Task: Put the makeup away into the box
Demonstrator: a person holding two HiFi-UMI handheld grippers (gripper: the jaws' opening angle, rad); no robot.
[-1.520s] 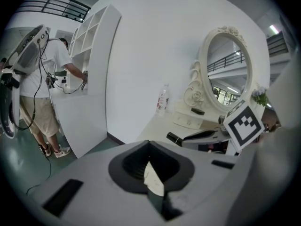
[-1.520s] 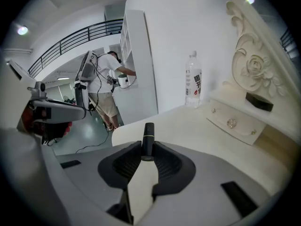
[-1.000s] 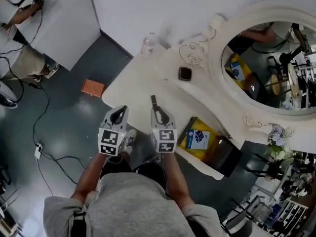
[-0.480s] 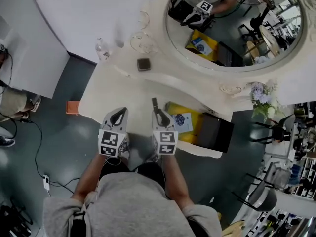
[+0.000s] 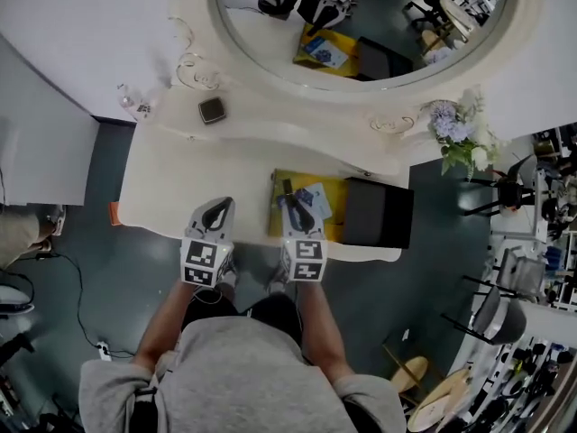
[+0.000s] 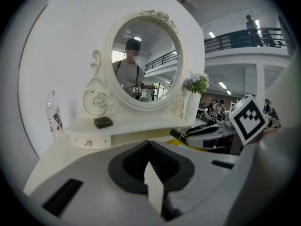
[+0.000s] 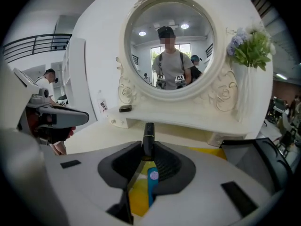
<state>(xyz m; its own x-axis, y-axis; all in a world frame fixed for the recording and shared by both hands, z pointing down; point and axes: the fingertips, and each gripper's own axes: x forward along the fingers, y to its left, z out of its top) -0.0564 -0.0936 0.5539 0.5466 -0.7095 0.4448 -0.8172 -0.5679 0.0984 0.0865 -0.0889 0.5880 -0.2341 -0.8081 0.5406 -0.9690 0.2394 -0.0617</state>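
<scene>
- White vanity table [image 5: 171, 197] against a white wall, with a big oval mirror [image 5: 361, 21] on it and grey floor all round. A bunch of purple-and-white flowers [image 5: 460, 132] sits at the mirror's right side.
- Right gripper [image 5: 290, 204] is clamped on a slim black makeup tube [image 7: 148, 136] with a gold band. The tube pokes out past the jaw tips.
- From the head view, that tube hangs over the left part of the yellow box [image 5: 279, 228]. The box sits at the table's front edge, and its black lid [image 5: 379, 213] lies open to the right.
- A blue-and-white card [image 5: 317, 197] lies inside the box, can't read it.
- Left gripper [image 5: 216, 207] has its jaws closed together with nothing in them. It's over the table, just left of the box.
- A small black compact [image 5: 212, 109] sits on the raised shelf under the mirror, well apart from the box.
- A clear water bottle [image 5: 135, 102] stands at the shelf's left end.
</scene>
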